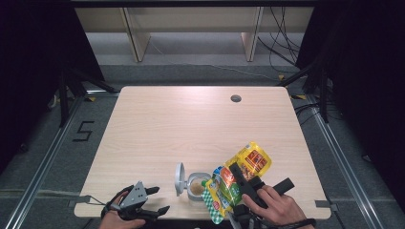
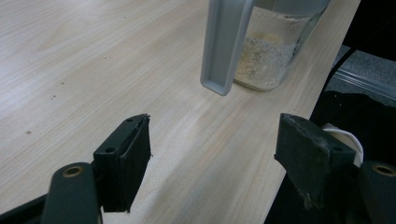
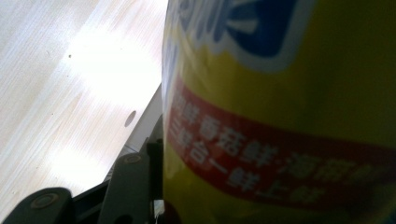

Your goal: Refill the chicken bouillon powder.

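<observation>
In the right gripper view the yellow pouch point(image 3: 280, 112) is cut off by the top, right and bottom edges, its print blurred, and one jaw is hidden behind it. In the left gripper view the jar point(image 2: 266, 51) is cropped at the top.

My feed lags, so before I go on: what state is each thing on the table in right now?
Jar: upright, open, some beige powder inside.
Jar lid: flipped up, standing at the jar's side.
Yellow pouch: tilted over the jar, held.
Right gripper: shut on the pouch.
Left gripper: open, nothing between its jaws.
</observation>
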The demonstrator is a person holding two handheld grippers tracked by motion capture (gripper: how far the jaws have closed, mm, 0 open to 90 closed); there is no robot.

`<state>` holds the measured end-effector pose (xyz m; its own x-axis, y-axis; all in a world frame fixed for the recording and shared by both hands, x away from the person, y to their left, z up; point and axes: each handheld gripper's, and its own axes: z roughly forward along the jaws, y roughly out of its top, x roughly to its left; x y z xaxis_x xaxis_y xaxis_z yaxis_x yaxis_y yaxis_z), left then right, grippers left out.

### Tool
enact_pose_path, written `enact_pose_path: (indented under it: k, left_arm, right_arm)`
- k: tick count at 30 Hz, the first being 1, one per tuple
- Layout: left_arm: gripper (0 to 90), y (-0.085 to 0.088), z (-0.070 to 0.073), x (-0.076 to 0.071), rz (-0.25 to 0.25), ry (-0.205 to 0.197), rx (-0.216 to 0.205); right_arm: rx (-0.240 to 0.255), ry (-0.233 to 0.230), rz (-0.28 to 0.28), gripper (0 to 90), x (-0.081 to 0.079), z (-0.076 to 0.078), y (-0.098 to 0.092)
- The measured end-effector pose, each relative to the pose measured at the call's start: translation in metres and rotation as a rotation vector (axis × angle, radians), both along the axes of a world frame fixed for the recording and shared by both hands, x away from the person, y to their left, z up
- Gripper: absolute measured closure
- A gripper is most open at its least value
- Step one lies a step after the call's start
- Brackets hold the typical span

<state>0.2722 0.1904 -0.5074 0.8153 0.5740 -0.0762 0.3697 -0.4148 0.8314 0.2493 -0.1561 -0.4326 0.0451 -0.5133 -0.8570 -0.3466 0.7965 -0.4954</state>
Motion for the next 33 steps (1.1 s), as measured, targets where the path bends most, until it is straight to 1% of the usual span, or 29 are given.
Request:
enact_pose_path:
  k: [1, 3, 4, 5, 6, 7, 8, 9, 11, 12, 13, 14, 15, 16, 17, 19, 20, 21, 22, 23, 24, 25, 26, 27, 28, 29, 30, 31, 33]
  left_arm:
    - [26.1, 0.0014, 0.0008, 0.0010, -0.009, 0.000, 0.021]
    - [26.2, 0.0022, 0.0010, 0.0015, -0.013, -0.007, 0.033]
    - [26.2, 0.0002, 0.0003, 0.0001, -0.004, 0.005, -0.001]
    - [26.2, -0.0002, 0.0001, -0.0002, -0.002, 0.006, -0.007]
    - [26.1, 0.0011, 0.0005, 0.0006, -0.006, -0.002, 0.016]
    - [26.1, 0.0018, 0.0010, 0.0012, -0.011, -0.004, 0.029]
    - [26.2, 0.0013, 0.0006, 0.0009, -0.009, -0.002, 0.016]
    - [26.2, 0.0021, 0.0010, 0.0015, -0.013, -0.006, 0.035]
    - [26.1, 0.0020, 0.0010, 0.0013, -0.012, -0.005, 0.034]
    - [26.2, 0.0020, 0.0010, 0.0013, -0.012, -0.006, 0.034]
    - [26.2, -0.0002, 0.0000, 0.0000, -0.003, 0.004, -0.010]
    - [26.2, 0.0013, 0.0005, 0.0009, -0.007, -0.002, 0.016]
    - [26.2, 0.0016, 0.0006, 0.0010, -0.007, -0.006, 0.029]
    - [26.1, 0.0020, 0.0008, 0.0011, -0.011, -0.006, 0.031]
    - [26.2, 0.0014, 0.0008, 0.0009, -0.007, -0.002, 0.020]
    - [26.1, -0.0001, 0.0001, 0.0000, -0.002, 0.004, -0.009]
    - [26.2, 0.0023, 0.0011, 0.0015, -0.012, -0.006, 0.037]
    - [26.2, 0.0021, 0.0010, 0.0012, -0.011, -0.006, 0.034]
    - [26.2, 0.0015, 0.0009, 0.0008, -0.007, -0.003, 0.019]
    - [26.1, 0.0003, 0.0001, 0.0006, -0.005, -0.012, -0.006]
    - [26.2, 0.0001, -0.0002, 0.0004, -0.002, -0.010, -0.009]
    - [26.2, 0.0013, 0.0007, 0.0008, -0.006, -0.001, 0.016]
    - [26.1, 0.0009, 0.0005, 0.0004, -0.006, 0.002, 0.009]
    - [26.1, 0.0014, 0.0008, 0.0006, -0.007, -0.003, 0.016]
    - [26.1, 0.0001, 0.0000, 0.0004, -0.004, -0.010, -0.009]
    - [26.1, 0.0000, -0.0003, 0.0002, 0.000, -0.007, -0.012]
    - [26.1, 0.0012, 0.0008, 0.0009, -0.006, -0.001, 0.016]
    - [26.1, 0.0021, 0.0008, 0.0012, -0.010, -0.006, 0.035]
    - [26.1, 0.0019, 0.0012, 0.0011, -0.011, -0.006, 0.026]
  right_arm:
    - [-0.005, 0.002, 0.000, 54.5, 0.0001, 0.0001, 0.0000]
    - [-0.001, -0.001, 0.000, 54.5, 0.0000, 0.0001, -0.0002]
    - [-0.002, 0.000, -0.001, 54.5, 0.0001, 0.0002, -0.0002]
    - [-0.004, -0.002, 0.000, 54.5, 0.0001, 0.0001, -0.0002]
    - [-0.005, -0.002, 0.000, 54.5, 0.0001, 0.0001, -0.0002]
    - [-0.006, -0.001, -0.001, 54.5, 0.0001, 0.0001, -0.0002]
    - [-0.005, -0.003, 0.001, 54.5, 0.0000, 0.0000, -0.0002]
    - [-0.005, -0.004, 0.001, 54.5, -0.0001, 0.0000, -0.0002]
    - [-0.007, -0.002, -0.001, 54.5, 0.0001, 0.0001, -0.0001]
    - [-0.008, -0.004, 0.000, 54.5, 0.0001, 0.0000, -0.0002]
    - [-0.008, -0.003, -0.002, 54.5, 0.0000, -0.0001, -0.0003]
    - [-0.010, -0.003, -0.001, 54.5, 0.0000, 0.0001, -0.0004]
    - [-0.009, -0.005, -0.002, 54.5, 0.0000, 0.0000, -0.0006]
    - [-0.012, 0.005, -0.005, 54.5, 0.0002, 0.0005, -0.0005]
    - [-0.011, -0.006, -0.002, 54.5, 0.0000, 0.0003, -0.0008]
    - [-0.005, -0.009, -0.001, 54.5, -0.0001, 0.0005, -0.0010]
    - [-0.006, -0.007, -0.001, 54.5, -0.0001, 0.0006, -0.0011]
    - [-0.007, -0.009, -0.002, 54.5, 0.0000, 0.0004, -0.0011]
    - [-0.011, -0.007, -0.002, 54.5, 0.0000, 0.0003, -0.0011]
    - [-0.011, -0.006, -0.002, 54.5, 0.0001, 0.0002, -0.0012]
    - [-0.011, 0.003, -0.004, 54.5, 0.0004, 0.0004, -0.0011]
    - [-0.011, -0.002, -0.003, 54.5, 0.0003, 0.0003, -0.0012]
    - [-0.012, 0.005, -0.006, 54.5, 0.0006, 0.0005, -0.0011]
    - [-0.008, -0.007, -0.003, 54.5, 0.0003, 0.0001, -0.0013]
    - [-0.013, 0.002, -0.005, 54.5, 0.0004, 0.0006, -0.0011]
    - [-0.012, -0.007, -0.001, 54.5, 0.0001, 0.0003, -0.0015]
    - [-0.012, -0.008, 0.000, 54.5, 0.0001, 0.0002, -0.0016]
    - [-0.010, -0.010, -0.002, 54.5, 0.0000, 0.0002, -0.0016]
    - [-0.012, -0.009, -0.005, 54.5, 0.0001, 0.0001, -0.0016]
